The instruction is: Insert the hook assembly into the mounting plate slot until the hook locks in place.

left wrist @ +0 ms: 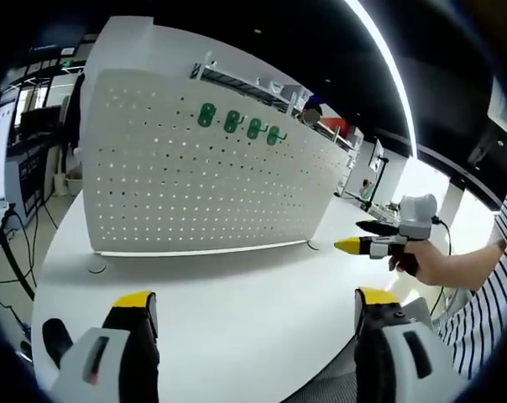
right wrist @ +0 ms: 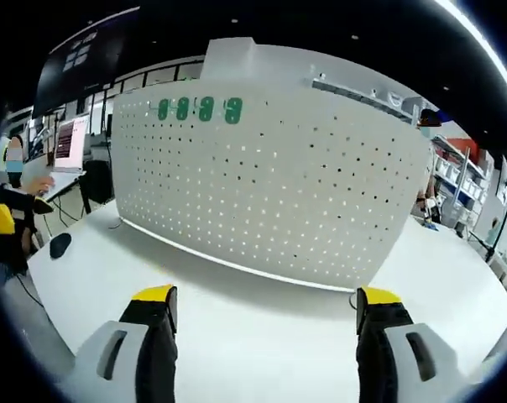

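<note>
A white perforated mounting plate [left wrist: 203, 185] stands upright on the white table [left wrist: 237, 302]. Several green hooks [left wrist: 241, 125] hang in a row near its top edge. In the right gripper view the same plate [right wrist: 270, 185] carries the green hooks [right wrist: 199, 109] at its upper left. My left gripper [left wrist: 256, 298] is open with nothing between its jaws, well short of the plate. The right gripper [right wrist: 267, 295] is also open and holds nothing, its jaws facing the plate's lower middle. It enters the left gripper view as well, the right gripper [left wrist: 363, 243] held by a hand beside the plate's right end.
A striped sleeve [left wrist: 488, 294] is at the right. A black mouse [right wrist: 60, 244] lies near the table's left edge. Desks with monitors [right wrist: 69, 143] stand beyond it, and shelving [left wrist: 253, 84] rises behind the plate. Bare tabletop lies between the grippers and the plate.
</note>
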The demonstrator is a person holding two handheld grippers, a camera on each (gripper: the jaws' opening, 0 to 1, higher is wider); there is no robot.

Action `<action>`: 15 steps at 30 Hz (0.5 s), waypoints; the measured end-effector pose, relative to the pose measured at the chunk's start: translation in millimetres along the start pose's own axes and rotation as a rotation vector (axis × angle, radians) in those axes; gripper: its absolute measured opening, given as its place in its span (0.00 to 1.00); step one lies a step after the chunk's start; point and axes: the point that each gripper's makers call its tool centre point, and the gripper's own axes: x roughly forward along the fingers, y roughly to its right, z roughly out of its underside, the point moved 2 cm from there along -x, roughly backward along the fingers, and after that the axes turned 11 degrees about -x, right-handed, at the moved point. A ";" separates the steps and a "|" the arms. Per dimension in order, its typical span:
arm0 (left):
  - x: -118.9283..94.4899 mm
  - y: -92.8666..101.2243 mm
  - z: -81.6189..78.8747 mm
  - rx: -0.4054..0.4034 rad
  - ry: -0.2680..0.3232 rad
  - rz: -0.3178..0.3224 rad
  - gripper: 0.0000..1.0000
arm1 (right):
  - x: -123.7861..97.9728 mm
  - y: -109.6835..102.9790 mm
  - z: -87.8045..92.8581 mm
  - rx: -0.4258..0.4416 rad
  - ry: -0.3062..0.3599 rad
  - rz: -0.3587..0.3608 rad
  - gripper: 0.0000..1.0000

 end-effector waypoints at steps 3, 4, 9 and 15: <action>-0.6 1.0 0.7 -0.001 -0.001 -0.001 1.00 | -8.2 0.4 9.4 0.001 -0.016 0.005 0.86; -1.0 1.3 1.1 -0.002 0.001 -0.001 1.00 | -10.4 0.8 11.8 0.003 -0.021 0.007 0.86; -1.4 -0.7 4.5 -0.009 -0.001 -0.007 1.00 | -26.0 2.9 17.3 0.018 -0.028 0.024 0.85; -4.2 -0.7 9.0 -0.015 -0.007 -0.009 1.00 | -36.5 -4.1 26.5 0.020 -0.043 0.003 0.87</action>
